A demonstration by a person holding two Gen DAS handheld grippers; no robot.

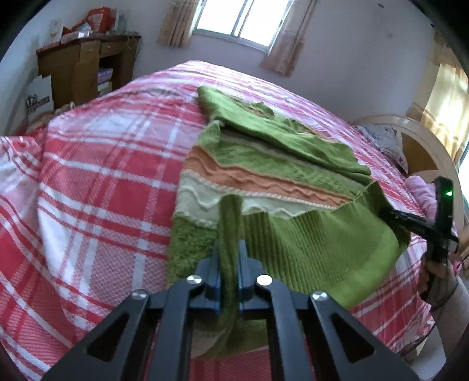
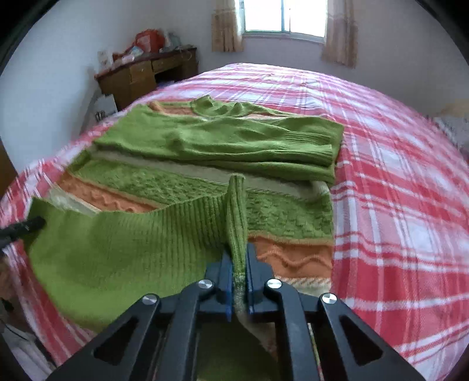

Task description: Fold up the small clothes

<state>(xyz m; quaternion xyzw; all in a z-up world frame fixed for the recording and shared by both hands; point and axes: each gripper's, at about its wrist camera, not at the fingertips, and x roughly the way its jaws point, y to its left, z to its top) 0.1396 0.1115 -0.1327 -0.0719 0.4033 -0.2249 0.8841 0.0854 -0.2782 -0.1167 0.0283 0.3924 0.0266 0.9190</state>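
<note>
A small green knitted sweater (image 1: 272,164) with orange and cream stripes lies on the red plaid bed (image 1: 96,181), its sleeves folded across the chest. My left gripper (image 1: 230,249) is shut on the left part of the ribbed bottom hem and holds it lifted. My right gripper (image 2: 238,258) is shut on the right part of the same hem (image 2: 123,243), which hangs stretched between the two. The sweater (image 2: 222,137) fills the middle of the right wrist view. The right gripper also shows at the right edge of the left wrist view (image 1: 387,212), the left one at the left edge of the right wrist view (image 2: 38,223).
A wooden desk (image 1: 79,64) with clutter stands against the far wall, left of the window (image 1: 237,20). A pillow (image 1: 387,140) and a curved headboard (image 1: 425,140) are at the bed's right end. The plaid sheet (image 2: 395,175) spreads wide to the sweater's right.
</note>
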